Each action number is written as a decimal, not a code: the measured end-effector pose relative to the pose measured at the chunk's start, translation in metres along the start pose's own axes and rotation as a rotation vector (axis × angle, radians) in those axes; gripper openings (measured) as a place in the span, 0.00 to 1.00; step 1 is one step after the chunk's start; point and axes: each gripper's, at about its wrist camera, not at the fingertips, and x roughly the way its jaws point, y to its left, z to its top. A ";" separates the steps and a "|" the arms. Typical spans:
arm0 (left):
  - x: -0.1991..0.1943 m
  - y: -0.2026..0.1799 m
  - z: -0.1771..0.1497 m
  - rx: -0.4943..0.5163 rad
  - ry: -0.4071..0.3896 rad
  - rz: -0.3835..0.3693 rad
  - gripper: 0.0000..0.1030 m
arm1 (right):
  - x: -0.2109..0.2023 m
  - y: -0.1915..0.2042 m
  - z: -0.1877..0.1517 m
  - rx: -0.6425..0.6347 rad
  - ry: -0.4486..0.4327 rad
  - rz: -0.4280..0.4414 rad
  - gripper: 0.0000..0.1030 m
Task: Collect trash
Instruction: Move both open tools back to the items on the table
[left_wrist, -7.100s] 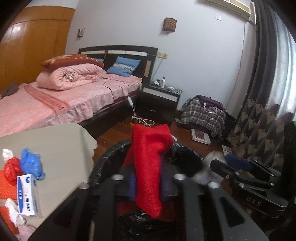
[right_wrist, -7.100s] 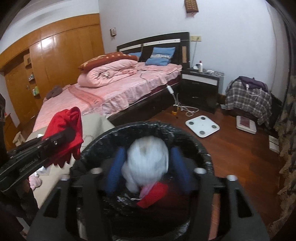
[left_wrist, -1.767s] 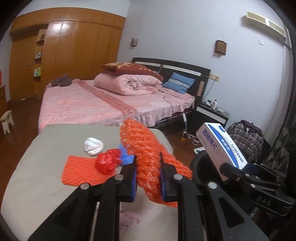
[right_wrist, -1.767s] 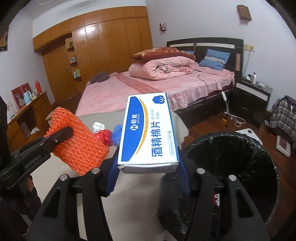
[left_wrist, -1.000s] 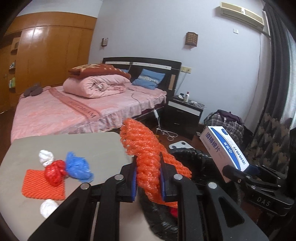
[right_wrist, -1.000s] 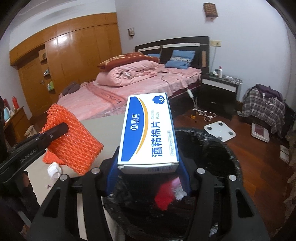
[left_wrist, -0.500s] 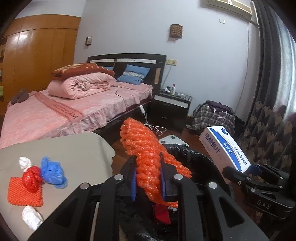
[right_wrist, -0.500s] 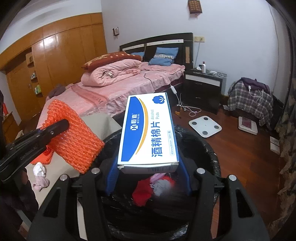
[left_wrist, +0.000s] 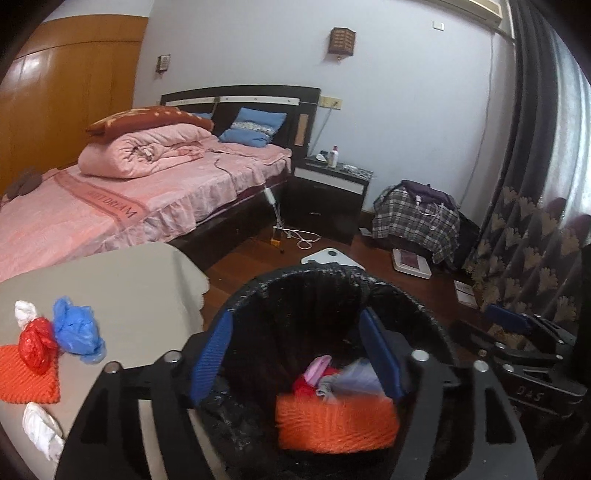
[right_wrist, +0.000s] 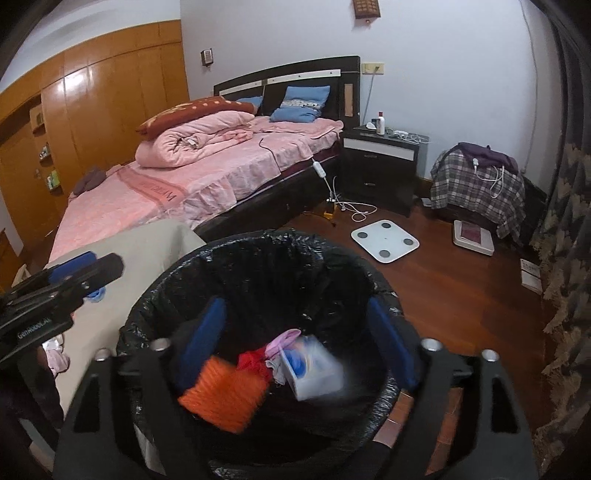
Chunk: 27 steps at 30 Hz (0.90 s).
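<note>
Trash still on the beige worktop (left_wrist: 122, 280): crumpled blue plastic bag (left_wrist: 75, 331), red plastic bag (left_wrist: 35, 345), flat orange foam-net mat (left_wrist: 26, 376), white wads (left_wrist: 40, 430). All look light, soft, crushable; pinch each at its bunched middle, mat by an edge. Orange foam net (right_wrist: 225, 393) and white-blue box (right_wrist: 314, 369) lie inside the black-lined bin (right_wrist: 258, 258). Left tongs (left_wrist: 295, 354) and right tongs (right_wrist: 299, 339) tilt down over it, both opening, empty.
</note>
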 end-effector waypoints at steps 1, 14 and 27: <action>-0.001 0.003 0.000 -0.004 -0.002 0.012 0.74 | -0.001 0.000 0.000 0.002 -0.007 -0.004 0.85; -0.050 0.064 -0.018 -0.034 -0.040 0.203 0.90 | -0.009 0.045 0.001 -0.038 -0.018 0.100 0.93; -0.108 0.152 -0.062 -0.121 -0.035 0.431 0.92 | -0.001 0.139 -0.005 -0.150 0.000 0.248 0.93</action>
